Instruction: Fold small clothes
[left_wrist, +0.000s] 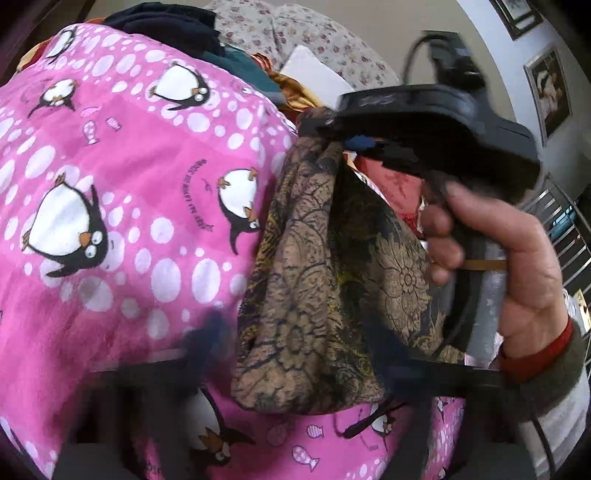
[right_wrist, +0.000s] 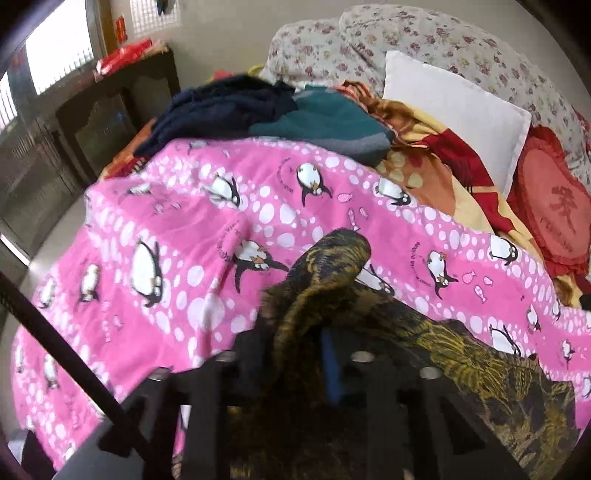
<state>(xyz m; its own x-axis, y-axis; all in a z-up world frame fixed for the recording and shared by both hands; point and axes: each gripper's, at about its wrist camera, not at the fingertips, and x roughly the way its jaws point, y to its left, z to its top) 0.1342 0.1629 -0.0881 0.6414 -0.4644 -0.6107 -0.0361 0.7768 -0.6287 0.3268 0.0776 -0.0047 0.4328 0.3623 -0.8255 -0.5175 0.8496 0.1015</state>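
One brown patterned garment (left_wrist: 325, 295) hung between two grippers above a pink penguin blanket (left_wrist: 129, 184).

The left gripper (left_wrist: 295, 354) was blurred, so its grasp could not be told; the right gripper (right_wrist: 295, 354) was clenched on the garment's edge. Behind lay one dark clothes pile (right_wrist: 229, 103), one white pillow (right_wrist: 454, 110) and one red cushion (right_wrist: 554, 210).

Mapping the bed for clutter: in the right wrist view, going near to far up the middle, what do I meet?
Brown patterned garment → pink penguin blanket → teal folded cloth → floral pillows.
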